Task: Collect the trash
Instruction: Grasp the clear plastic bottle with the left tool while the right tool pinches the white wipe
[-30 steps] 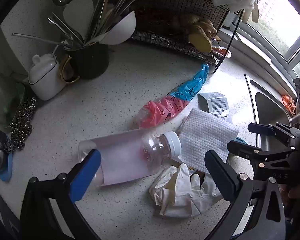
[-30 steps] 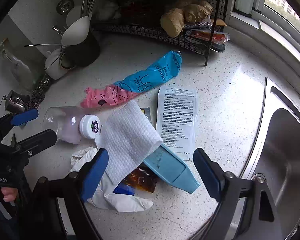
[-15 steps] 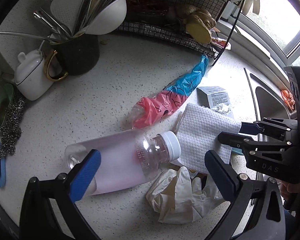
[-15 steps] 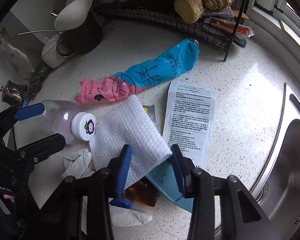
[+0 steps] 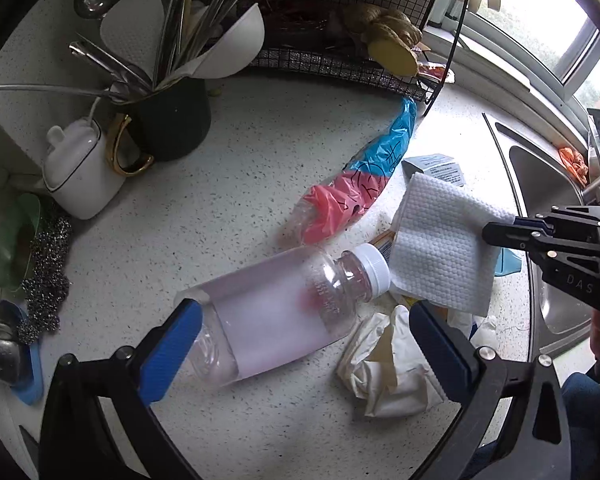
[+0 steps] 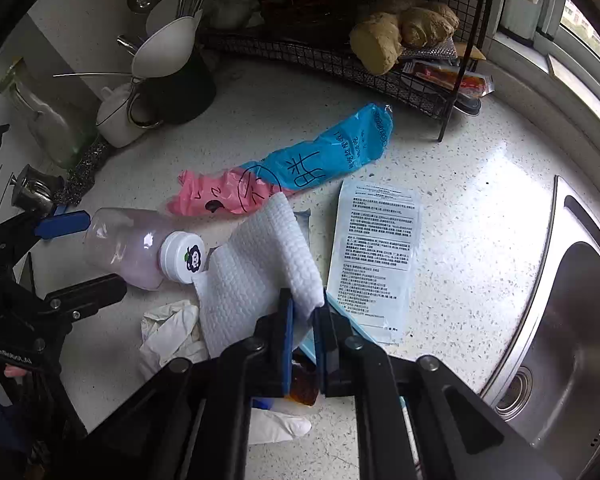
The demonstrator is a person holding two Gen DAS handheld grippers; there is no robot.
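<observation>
Trash lies on a speckled counter. My right gripper (image 6: 305, 312) is shut on a corner of the white paper towel (image 6: 260, 276), which also shows in the left wrist view (image 5: 440, 248). My left gripper (image 5: 300, 336) is open, its fingers on either side of a clear plastic bottle (image 5: 276, 316) with pink liquid and a white cap, lying on its side. Beside it are a crumpled white glove (image 5: 388, 372), a pink and blue plastic bag (image 6: 292, 172), a printed white packet (image 6: 376, 252) and a light blue wrapper (image 6: 340, 320).
A steel sink (image 6: 572, 320) is at the right. A wire rack (image 6: 340, 52) with ginger stands at the back. A black utensil mug (image 5: 172, 120), a white pot (image 5: 80, 172) and a steel scourer (image 5: 48, 280) are at the left.
My right gripper moved forward and closed from wide open onto the paper towel's corner, lifting it slightly. My left gripper moved closer around the bottle and stayed open.
</observation>
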